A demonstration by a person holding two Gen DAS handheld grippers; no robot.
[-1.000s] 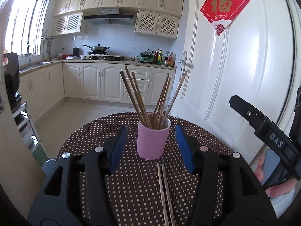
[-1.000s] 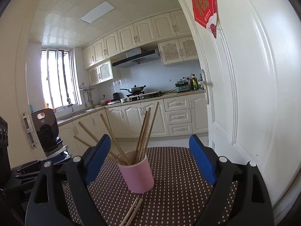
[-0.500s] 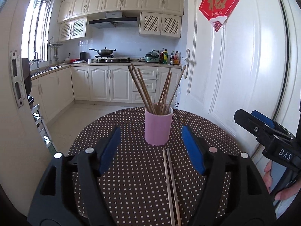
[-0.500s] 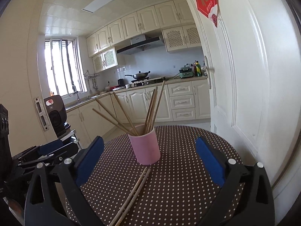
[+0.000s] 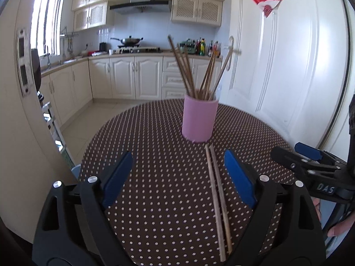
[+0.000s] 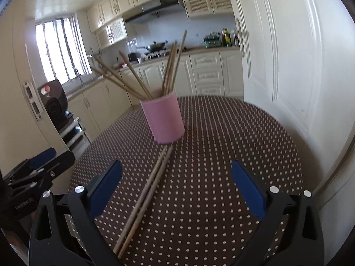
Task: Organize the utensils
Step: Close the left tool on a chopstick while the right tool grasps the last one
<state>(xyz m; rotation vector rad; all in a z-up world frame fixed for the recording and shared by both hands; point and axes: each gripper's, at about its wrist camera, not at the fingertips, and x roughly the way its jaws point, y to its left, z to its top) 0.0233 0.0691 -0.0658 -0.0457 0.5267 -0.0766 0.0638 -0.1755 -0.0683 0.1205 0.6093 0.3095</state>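
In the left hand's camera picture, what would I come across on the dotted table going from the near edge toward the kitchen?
Left gripper, open → the loose pair of chopsticks lying flat on the dotted tablecloth → the pink cup holding more chopsticks → the kitchen cabinets beyond.

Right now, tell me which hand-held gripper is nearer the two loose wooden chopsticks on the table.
Left hand-held gripper: chopsticks run between its fingers. Right hand-held gripper likewise straddles them, slightly farther back.
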